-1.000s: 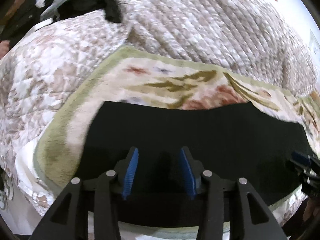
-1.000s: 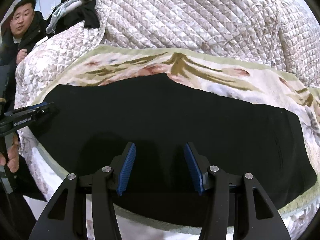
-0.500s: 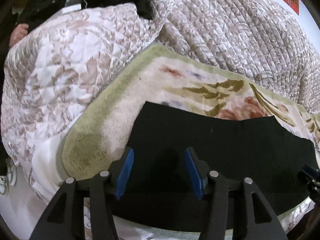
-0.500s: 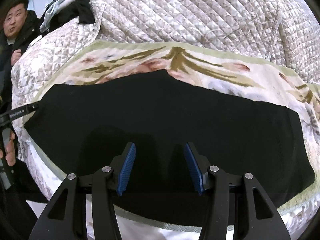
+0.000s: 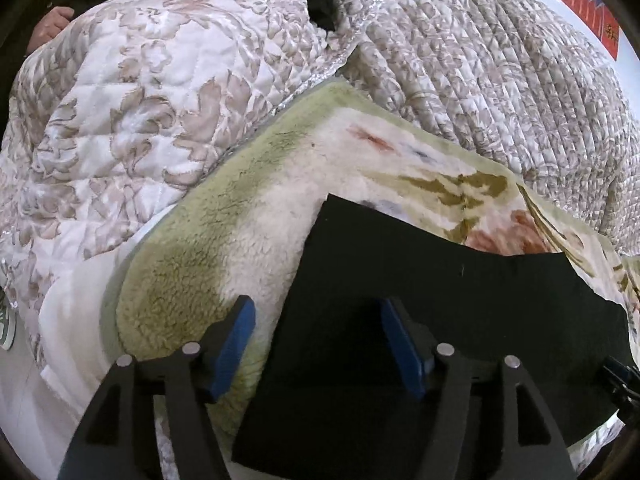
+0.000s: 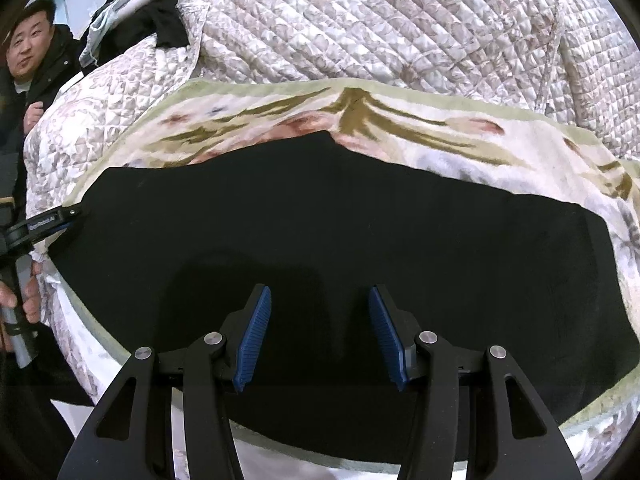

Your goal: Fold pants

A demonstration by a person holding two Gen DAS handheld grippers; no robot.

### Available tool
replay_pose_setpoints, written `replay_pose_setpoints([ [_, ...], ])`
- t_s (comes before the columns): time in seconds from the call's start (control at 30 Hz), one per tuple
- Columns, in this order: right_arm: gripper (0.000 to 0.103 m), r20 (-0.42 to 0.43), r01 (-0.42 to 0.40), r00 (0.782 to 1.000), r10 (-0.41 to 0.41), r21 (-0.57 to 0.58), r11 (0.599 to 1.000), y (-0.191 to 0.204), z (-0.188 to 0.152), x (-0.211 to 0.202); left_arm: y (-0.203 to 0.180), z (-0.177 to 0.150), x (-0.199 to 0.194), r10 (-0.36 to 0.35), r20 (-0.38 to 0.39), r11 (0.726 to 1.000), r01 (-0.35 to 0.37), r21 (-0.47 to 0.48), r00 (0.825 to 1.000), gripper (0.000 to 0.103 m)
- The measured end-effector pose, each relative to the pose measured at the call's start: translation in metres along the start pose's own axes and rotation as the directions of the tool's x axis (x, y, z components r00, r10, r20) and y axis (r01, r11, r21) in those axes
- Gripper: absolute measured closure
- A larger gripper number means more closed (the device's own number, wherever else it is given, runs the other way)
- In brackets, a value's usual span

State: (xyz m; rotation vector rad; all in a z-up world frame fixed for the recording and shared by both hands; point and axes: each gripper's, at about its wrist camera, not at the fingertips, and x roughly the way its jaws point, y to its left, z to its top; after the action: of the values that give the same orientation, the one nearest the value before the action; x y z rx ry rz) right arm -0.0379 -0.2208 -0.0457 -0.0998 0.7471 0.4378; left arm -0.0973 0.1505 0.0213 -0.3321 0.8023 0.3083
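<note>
Black pants [image 6: 320,232] lie spread flat on a floral fleece blanket [image 6: 400,120] on the bed. In the left wrist view the pants [image 5: 440,300] show their left edge. My left gripper [image 5: 316,332] is open and empty, straddling that left edge of the pants, one finger over the blanket [image 5: 240,248]. It also shows in the right wrist view [image 6: 52,224] at the pants' left end. My right gripper [image 6: 316,320] is open and empty above the near middle of the pants; its tip shows in the left wrist view [image 5: 620,376].
A quilted bedspread [image 6: 380,20] is heaped behind and to the left [image 5: 120,100]. Dark clothes [image 6: 160,24] lie at the far left of the bed. A person [image 6: 28,52] stands at the left. The bed's near edge runs just under the grippers.
My left gripper has moved left along the pants to their left edge. My right gripper has hardly moved. Both stay open.
</note>
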Motion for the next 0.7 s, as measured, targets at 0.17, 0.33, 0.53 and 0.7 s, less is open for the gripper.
replay_pose_setpoints([
  [0.17,0.051,0.016,-0.017,1.000,0.017,-0.006,1.000,0.002,-0.001,-0.002,-0.008,-0.002,0.001,-0.009,-0.006,1.000,0.009,0.019,1.000,0.036],
  [0.33,0.051,0.023,-0.040,0.999,0.040,-0.001,0.999,0.002,-0.003,-0.003,-0.004,-0.002,-0.003,-0.050,-0.008,0.999,0.050,-0.004,0.999,0.061],
  [0.53,0.051,0.032,-0.055,0.998,0.055,-0.007,0.998,0.005,-0.002,-0.003,-0.009,-0.001,0.000,-0.047,-0.021,0.999,0.048,0.017,0.999,0.074],
  [0.7,0.051,0.031,-0.050,0.998,0.050,-0.015,0.999,0.007,-0.003,-0.002,-0.016,0.000,-0.003,-0.082,-0.029,0.996,0.083,0.043,0.996,0.094],
])
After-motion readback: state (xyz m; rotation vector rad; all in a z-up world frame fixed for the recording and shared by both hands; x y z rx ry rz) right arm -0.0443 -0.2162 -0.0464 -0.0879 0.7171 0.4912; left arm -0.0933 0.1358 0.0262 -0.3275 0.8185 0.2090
